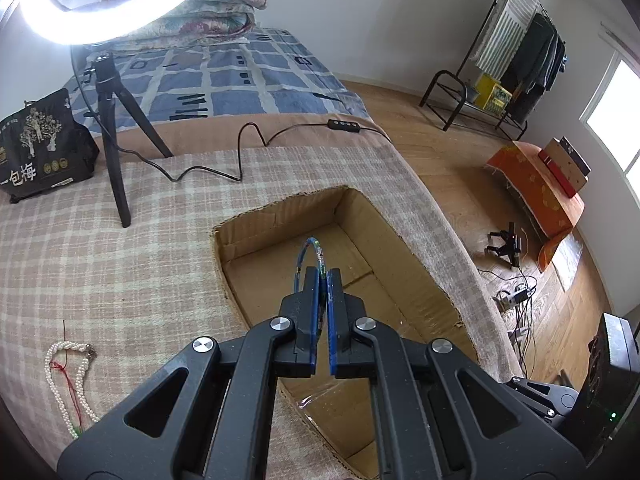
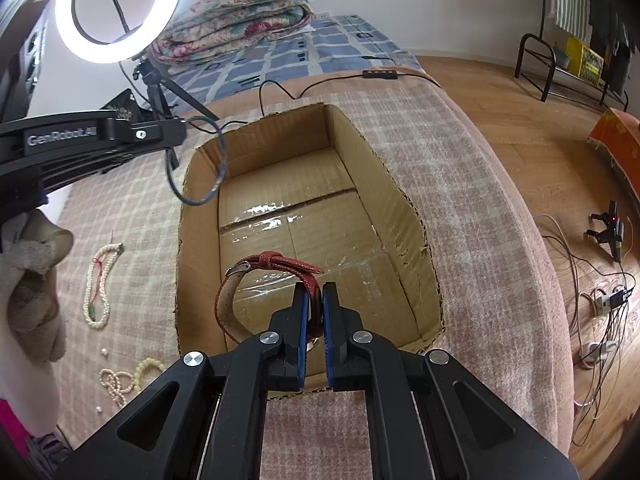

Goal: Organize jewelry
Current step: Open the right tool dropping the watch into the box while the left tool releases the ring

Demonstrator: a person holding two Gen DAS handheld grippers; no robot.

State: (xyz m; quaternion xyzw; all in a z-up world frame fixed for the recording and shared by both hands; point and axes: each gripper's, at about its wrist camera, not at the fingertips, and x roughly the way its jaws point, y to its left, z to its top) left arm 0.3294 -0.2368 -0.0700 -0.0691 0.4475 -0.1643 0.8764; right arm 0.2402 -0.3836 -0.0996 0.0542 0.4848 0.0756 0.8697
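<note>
Writing first: the left gripper's (image 2: 176, 148) side arm reads "GenRobot.AI" in the right wrist view. A black pouch (image 1: 42, 148) at the far left of the surface (image 1: 120, 264) carries pale tree prints and Chinese characters, "一包梅" legible; smaller print too tiny to read.

Around: ring light (image 1: 100, 16) on a small black tripod (image 1: 116, 136) stands on the plaid-covered surface, its cable w/ inline switch (image 1: 344, 125) snaking behind the box. Bed w/ blue check cover (image 1: 224, 76) and folded floral quilt (image 1: 224, 8) beyond. Clothes rack (image 1: 516, 60), orange-draped low table (image 1: 536, 192), and floor cables (image 1: 516, 300) to the right.

Cardboard box (image 2: 400, 216) sits open-topped on the surface; inside, only taped bottom flaps visible, no jewelry lying in it.

Left gripper closed on a thin blue bangle (image 1: 310, 256), ring hanging over the box's far left corner. Right gripper (image 2: 315, 300) closed on a red-strap watch (image 2: 276, 264), strap looping up and left above the box's near end; watch face mostly hidden btwn the pads.

Pearl necklace (image 2: 98, 284) w/ red thread lies on the surface left of the box; more bead strands (image 2: 120, 384) nearer. A person's cloth-gloved hand (image 2: 36, 280) shows at the left edge.
</note>
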